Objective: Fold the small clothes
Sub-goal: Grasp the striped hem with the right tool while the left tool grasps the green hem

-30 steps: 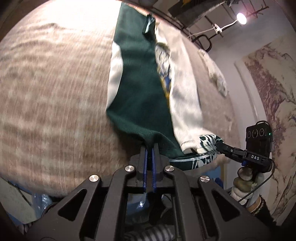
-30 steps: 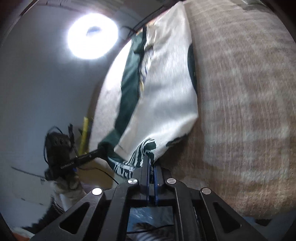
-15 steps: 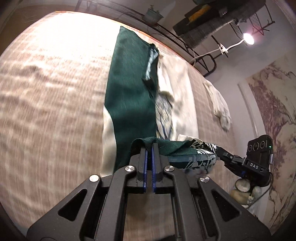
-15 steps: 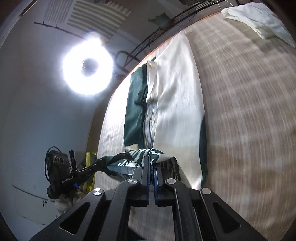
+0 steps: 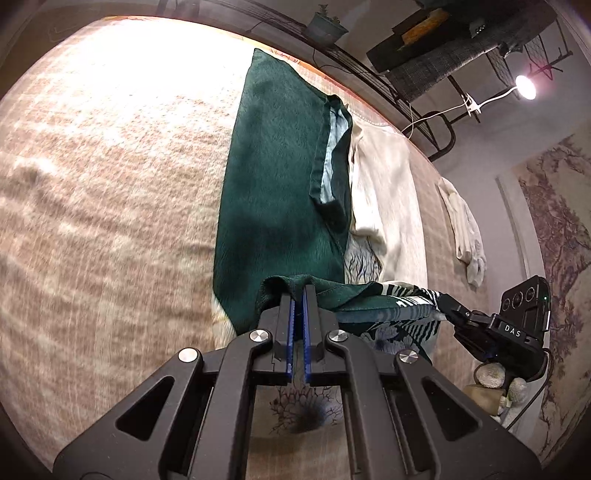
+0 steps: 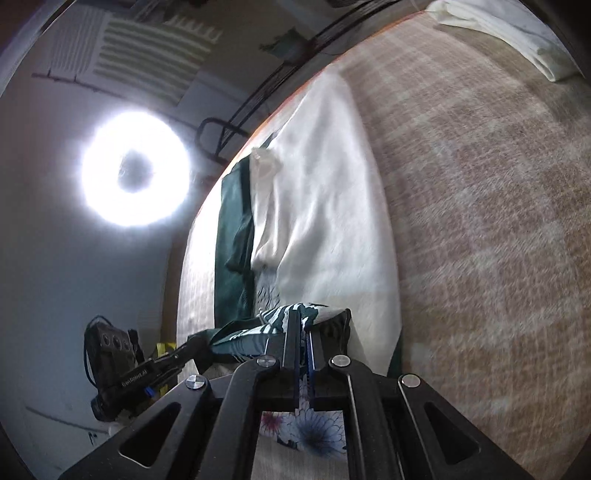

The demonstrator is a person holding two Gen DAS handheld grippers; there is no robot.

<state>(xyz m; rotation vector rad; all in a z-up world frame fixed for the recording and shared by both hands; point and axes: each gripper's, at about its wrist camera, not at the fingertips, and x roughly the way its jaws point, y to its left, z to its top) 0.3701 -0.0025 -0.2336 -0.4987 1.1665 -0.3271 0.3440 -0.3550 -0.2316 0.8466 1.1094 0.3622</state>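
Note:
A small garment, half dark green and half cream with a striped printed hem, lies lengthwise on a tan woven blanket. My left gripper is shut on the green corner of the near hem, lifted above the cloth. My right gripper is shut on the striped cream corner of the same hem. The hem is raised and carried over the garment's lower part. The right gripper also shows in the left wrist view. The cream half shows in the right wrist view.
Another white garment lies crumpled at the blanket's far right; it also shows in the right wrist view. A black metal rack and a clip lamp stand beyond the far edge. A ring light glares at left.
Both grippers have lifted the near hem and carried it forward over the garment, away from the blanket's near edge. The fold has moved farther along the garment.

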